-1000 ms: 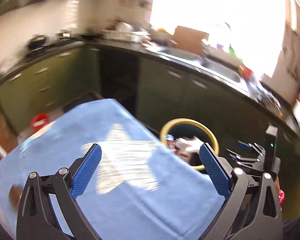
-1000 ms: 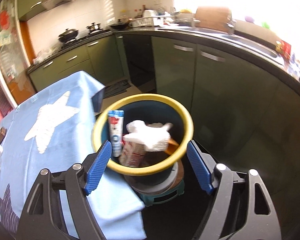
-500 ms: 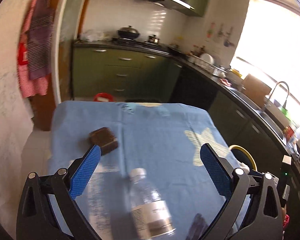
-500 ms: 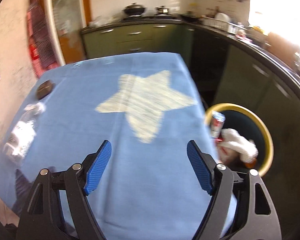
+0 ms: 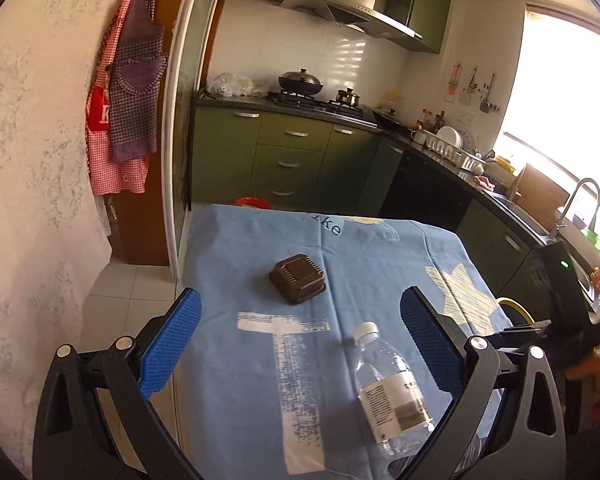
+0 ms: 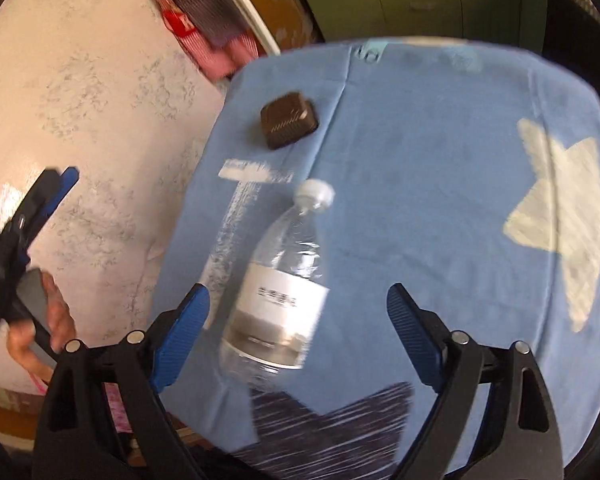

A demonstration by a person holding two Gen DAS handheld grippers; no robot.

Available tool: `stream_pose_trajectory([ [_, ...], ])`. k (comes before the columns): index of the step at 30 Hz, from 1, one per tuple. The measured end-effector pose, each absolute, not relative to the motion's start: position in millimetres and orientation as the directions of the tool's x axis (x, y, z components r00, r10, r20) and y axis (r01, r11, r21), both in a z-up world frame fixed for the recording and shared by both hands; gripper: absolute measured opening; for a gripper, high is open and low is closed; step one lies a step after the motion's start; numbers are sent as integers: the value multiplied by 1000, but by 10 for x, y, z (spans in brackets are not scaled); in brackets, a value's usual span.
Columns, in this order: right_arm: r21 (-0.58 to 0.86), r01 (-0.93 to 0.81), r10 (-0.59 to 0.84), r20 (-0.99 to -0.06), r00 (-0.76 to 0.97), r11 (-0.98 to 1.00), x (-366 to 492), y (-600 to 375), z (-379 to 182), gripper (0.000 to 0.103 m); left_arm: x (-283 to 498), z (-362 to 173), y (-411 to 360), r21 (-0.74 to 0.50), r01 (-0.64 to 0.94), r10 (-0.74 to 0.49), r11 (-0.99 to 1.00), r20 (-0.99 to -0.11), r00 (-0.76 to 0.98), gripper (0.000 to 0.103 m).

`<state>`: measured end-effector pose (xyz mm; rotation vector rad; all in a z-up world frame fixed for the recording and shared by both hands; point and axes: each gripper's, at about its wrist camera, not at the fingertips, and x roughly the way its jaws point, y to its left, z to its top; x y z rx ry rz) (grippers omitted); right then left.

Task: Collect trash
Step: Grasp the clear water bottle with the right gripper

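Note:
A clear plastic bottle [image 6: 280,292] with a white cap and label lies on its side on the blue tablecloth [image 6: 420,160]. My right gripper [image 6: 298,336] hovers over it with the bottle's lower half between its blue pads; the pads do not touch it and the jaws are opening. The left gripper [image 5: 300,344] is open and empty. In its view the bottle [image 5: 392,388] lies near its right finger and a small brown square box [image 5: 298,278] sits further ahead. The same box [image 6: 288,120] lies beyond the bottle's cap. The bin's yellow rim [image 5: 512,304] peeks past the table's right edge.
A textured wall [image 5: 28,200] runs close along the table's left side. Green cabinets and a stove [image 5: 300,80] stand behind the table, with a sink counter at the right. A hand [image 6: 52,320] grips the other tool at the left of the right wrist view.
Both views swung away from the yellow bin to the table's left end. The bottle and brown box came into view, and the right gripper now hangs over the bottle with wider jaws.

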<state>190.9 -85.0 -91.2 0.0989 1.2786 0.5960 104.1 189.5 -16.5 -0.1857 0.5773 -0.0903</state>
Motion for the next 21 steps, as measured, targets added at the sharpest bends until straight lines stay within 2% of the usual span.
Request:
stream_pose_trajectory([
  [2,391,-311,437,-895,92,866,1966,-696,-1013,86,977,-153,1950,-196,26,-128,980,-527,840,98],
  [8,276,-244,278,-960,-27,930,2010,-437,-1400,85,850,-171,2053,-191,37,-133,981,-517,846,98],
  [12,280,-222,270,-960,-74,934,1974,-340,-1521,85,817,-221,2073,-193,57,-151,980,-515,844,98],
  [21,227,-268,209,-973,-96,936,1944,-77,-1680,76,835,-332,2079,-208,84,-184,974,-524,832,98],
])
